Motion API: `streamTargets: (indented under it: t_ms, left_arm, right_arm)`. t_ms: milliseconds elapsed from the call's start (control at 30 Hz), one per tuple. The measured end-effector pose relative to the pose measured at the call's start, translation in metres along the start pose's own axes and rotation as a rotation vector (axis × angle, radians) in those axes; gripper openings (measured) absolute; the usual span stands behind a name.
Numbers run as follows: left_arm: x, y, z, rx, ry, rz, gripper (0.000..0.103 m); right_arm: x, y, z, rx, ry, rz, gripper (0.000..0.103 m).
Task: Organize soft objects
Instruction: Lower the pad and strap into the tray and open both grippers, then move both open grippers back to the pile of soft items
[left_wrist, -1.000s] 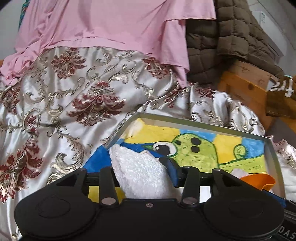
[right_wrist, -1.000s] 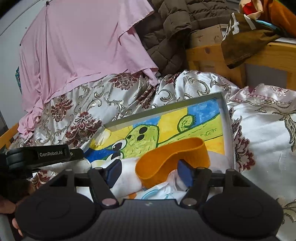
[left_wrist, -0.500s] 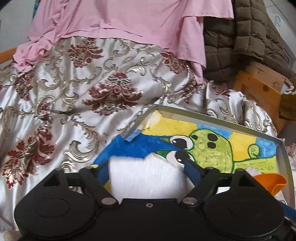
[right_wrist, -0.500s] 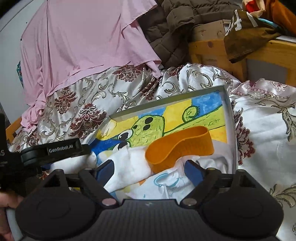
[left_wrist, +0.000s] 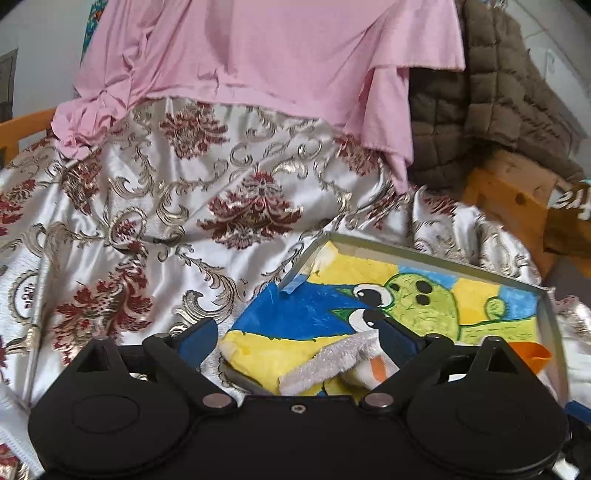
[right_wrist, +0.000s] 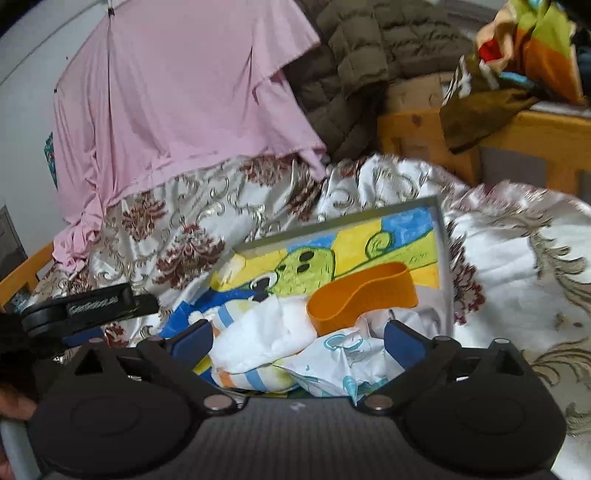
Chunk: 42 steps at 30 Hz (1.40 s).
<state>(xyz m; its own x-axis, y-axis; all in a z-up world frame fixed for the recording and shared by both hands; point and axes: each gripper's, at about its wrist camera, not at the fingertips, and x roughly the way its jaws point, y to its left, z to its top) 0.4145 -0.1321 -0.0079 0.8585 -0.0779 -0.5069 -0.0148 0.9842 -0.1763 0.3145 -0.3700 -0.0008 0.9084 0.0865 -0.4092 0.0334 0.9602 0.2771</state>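
Both claws spread, white cloth (right_wrist: 258, 341) between right claw (right_wrist: 299, 341)

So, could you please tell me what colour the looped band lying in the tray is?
Orange; the looped band shows best in the right wrist view.

Left gripper (left_wrist: 295, 341): jaws now spread wide, white towel (left_wrist: 328, 365) released onto tray (left_wrist: 550, 332).
Right gripper (right_wrist: 297, 341): jaws wider than before.
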Motion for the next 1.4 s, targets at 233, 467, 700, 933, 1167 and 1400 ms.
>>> streamTargets:
  t_ms: [233,467,700,933,1167,1400]
  left_arm:
    - [-0.059,0.01,-0.019,0.042,-0.05,-0.039,0.1]
    - [-0.117,0.02,-0.037,0.06,-0.093,-0.075,0.101]
    - [-0.167,0.04,-0.062,0.068,-0.125,-0.087,0.102]
    - [-0.203,0.072,-0.083,0.031,-0.142,-0.07,0.102]
    - [-0.224,0.105,-0.103,-0.059,-0.131,-0.06,0.102]
    - [-0.233,0.125,-0.122,-0.063,-0.119,-0.044,0.102]
  right_arm:
    - [-0.046,0.012,-0.01,0.033,-0.075,-0.011,0.103]
    - [-0.088,0.036,-0.033,0.0,-0.098,-0.045,0.103]
    - [-0.129,0.067,-0.058,-0.043,-0.149,-0.087,0.103]
    - [-0.159,0.089,-0.08,-0.079,-0.177,-0.094,0.103]
    - [-0.174,0.104,-0.105,-0.103,-0.126,-0.096,0.103]
    - [-0.181,0.121,-0.127,-0.144,-0.079,-0.095,0.103]
